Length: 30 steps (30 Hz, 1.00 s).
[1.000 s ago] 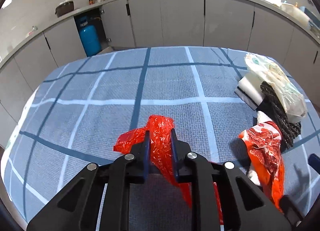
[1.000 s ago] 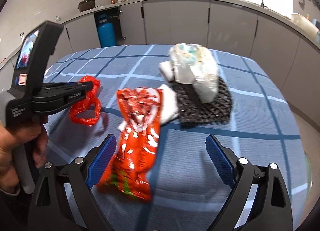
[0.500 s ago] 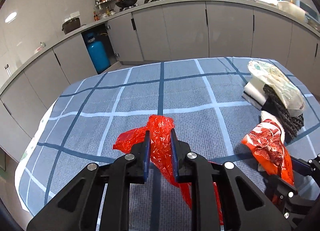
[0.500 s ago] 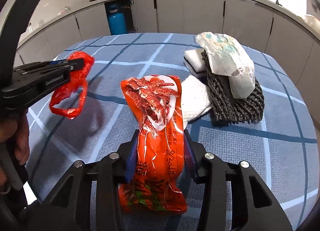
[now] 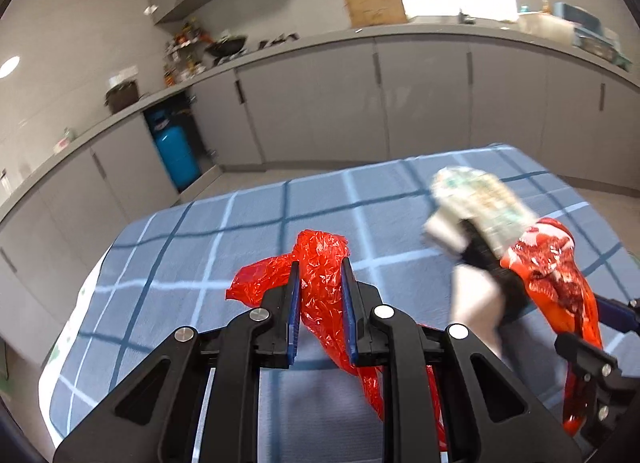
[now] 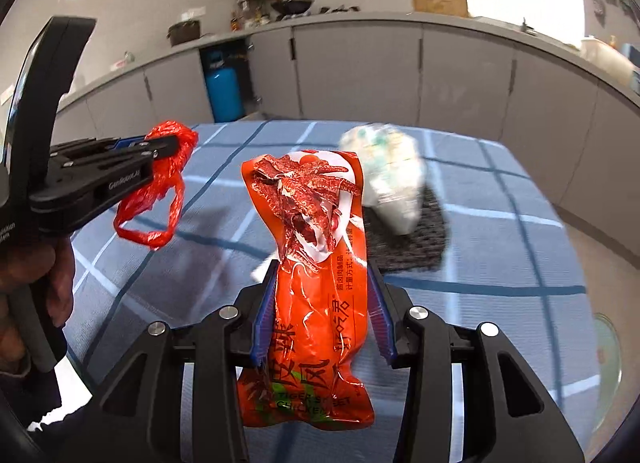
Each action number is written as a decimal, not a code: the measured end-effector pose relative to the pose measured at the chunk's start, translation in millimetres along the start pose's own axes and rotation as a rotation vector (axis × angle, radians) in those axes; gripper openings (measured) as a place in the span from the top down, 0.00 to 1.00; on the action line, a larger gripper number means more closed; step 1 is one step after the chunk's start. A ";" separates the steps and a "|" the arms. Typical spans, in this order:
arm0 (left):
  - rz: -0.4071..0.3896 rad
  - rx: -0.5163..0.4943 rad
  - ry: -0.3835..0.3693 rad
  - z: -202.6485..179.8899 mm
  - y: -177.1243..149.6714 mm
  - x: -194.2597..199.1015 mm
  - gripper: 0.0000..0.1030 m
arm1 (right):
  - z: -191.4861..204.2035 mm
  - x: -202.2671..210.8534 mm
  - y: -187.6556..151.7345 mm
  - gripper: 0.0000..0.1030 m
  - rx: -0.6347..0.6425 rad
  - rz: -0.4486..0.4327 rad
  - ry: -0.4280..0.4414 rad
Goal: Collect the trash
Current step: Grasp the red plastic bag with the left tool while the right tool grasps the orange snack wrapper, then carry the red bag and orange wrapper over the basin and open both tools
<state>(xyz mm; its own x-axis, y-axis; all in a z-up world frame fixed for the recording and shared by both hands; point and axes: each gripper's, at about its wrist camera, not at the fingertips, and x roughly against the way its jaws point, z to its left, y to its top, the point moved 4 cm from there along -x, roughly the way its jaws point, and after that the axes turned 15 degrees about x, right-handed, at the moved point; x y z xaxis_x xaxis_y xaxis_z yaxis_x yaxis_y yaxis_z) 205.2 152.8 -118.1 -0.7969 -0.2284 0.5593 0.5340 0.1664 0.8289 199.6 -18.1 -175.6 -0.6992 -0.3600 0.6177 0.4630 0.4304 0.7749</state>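
Note:
My left gripper (image 5: 319,269) is shut on a crumpled red plastic bag (image 5: 320,259) and holds it above the blue checked tablecloth (image 5: 240,231). The bag also shows in the right wrist view (image 6: 160,187), hanging from the left gripper (image 6: 170,145). My right gripper (image 6: 322,275) is shut on an orange snack packet (image 6: 316,263), lifted off the table; the packet shows at the right of the left wrist view (image 5: 548,271). A clear printed wrapper (image 6: 388,171), a black mesh (image 6: 416,239) and a white wad (image 5: 476,303) lie on the table.
Grey kitchen cabinets (image 5: 420,103) run behind the table, with a blue gas cylinder (image 5: 176,155) in an open bay. The table's left edge (image 5: 68,327) and far edge (image 6: 360,123) drop to the floor. A glass dish (image 6: 606,351) shows at the right edge.
My right gripper closed on the orange packet and lifted it off the cloth. Both grippers rose and tilted up, so more of the cabinets and wall shows.

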 end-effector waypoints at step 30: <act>-0.044 -0.350 -0.433 -277.2 -21.5 45.4 0.82 | -222.0 94.7 -134.5 0.59 -0.371 0.043 -0.384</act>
<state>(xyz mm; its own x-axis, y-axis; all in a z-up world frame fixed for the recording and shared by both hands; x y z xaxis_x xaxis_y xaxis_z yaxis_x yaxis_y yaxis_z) 235.9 -127.1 -107.6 -0.8246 0.1993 0.5295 0.5004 -0.1798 0.8469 192.1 -293.8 -191.6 -0.7920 0.0100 0.6104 0.6087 0.0912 0.7882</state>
